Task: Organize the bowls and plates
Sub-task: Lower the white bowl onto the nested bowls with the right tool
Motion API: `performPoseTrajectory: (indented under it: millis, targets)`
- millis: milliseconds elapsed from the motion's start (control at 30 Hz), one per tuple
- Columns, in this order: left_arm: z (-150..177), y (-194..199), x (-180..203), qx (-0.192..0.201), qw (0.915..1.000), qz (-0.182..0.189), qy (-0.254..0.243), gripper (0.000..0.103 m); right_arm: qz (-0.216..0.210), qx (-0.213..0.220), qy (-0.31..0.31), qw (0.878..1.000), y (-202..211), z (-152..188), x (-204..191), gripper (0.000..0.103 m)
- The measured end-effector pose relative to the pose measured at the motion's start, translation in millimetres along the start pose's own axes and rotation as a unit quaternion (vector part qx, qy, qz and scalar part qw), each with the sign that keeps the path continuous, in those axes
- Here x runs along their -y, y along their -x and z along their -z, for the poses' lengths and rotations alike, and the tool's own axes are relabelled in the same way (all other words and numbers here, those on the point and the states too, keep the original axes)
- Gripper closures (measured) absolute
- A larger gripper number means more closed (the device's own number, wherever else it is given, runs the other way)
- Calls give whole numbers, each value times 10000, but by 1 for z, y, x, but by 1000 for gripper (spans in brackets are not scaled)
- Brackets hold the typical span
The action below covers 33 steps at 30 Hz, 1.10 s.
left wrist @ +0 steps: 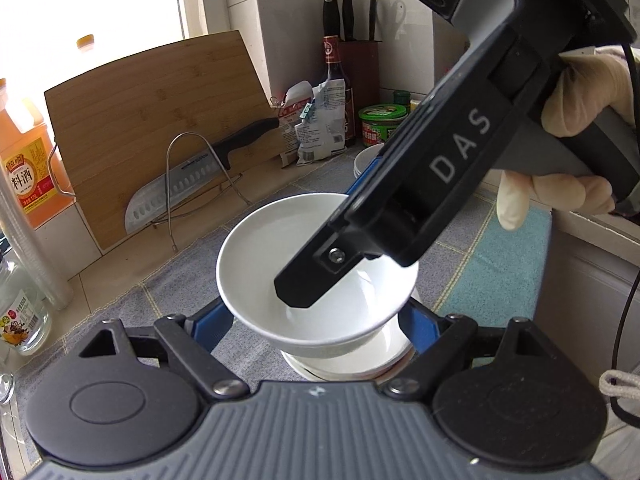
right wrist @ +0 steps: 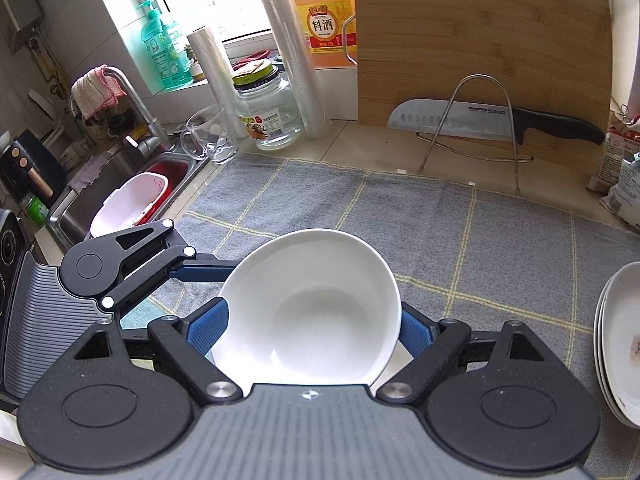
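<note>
A white bowl [left wrist: 276,264] hangs over a low stack of white dishes [left wrist: 376,356] on the grey checked cloth. My right gripper [left wrist: 316,280] reaches in from the upper right; one finger lies inside the bowl, shut on its rim. In the right wrist view the bowl [right wrist: 312,312] fills the space between the blue pads [right wrist: 208,328]. My left gripper [left wrist: 316,328] is open, its blue pads either side of the bowl's base, apart from it. It also shows in the right wrist view [right wrist: 192,268] at the left.
A stack of white plates [right wrist: 620,344] lies at the right. A cutting board [right wrist: 480,52], knife on a wire rack [right wrist: 472,120], bottles, a jar [right wrist: 268,112] and a glass mug stand at the back. A sink [right wrist: 120,184] is at the left.
</note>
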<state>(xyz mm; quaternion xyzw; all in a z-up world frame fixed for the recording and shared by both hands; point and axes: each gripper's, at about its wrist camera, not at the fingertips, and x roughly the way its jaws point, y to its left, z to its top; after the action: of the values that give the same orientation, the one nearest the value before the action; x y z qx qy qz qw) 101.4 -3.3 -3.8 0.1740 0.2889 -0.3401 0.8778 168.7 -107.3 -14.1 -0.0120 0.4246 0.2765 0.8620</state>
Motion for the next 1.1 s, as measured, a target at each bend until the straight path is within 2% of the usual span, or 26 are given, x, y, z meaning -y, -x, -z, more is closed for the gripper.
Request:
performPoseTrajectory:
  millis: [433, 1100]
  targets:
    - [2, -29, 4, -318, 9992, 243, 62, 14, 48, -131, -412, 9991, -10, 18, 24, 11]
    - [8, -38, 2, -464, 9978, 395, 254, 15, 54, -250, -452, 9987, -26, 23, 30, 11]
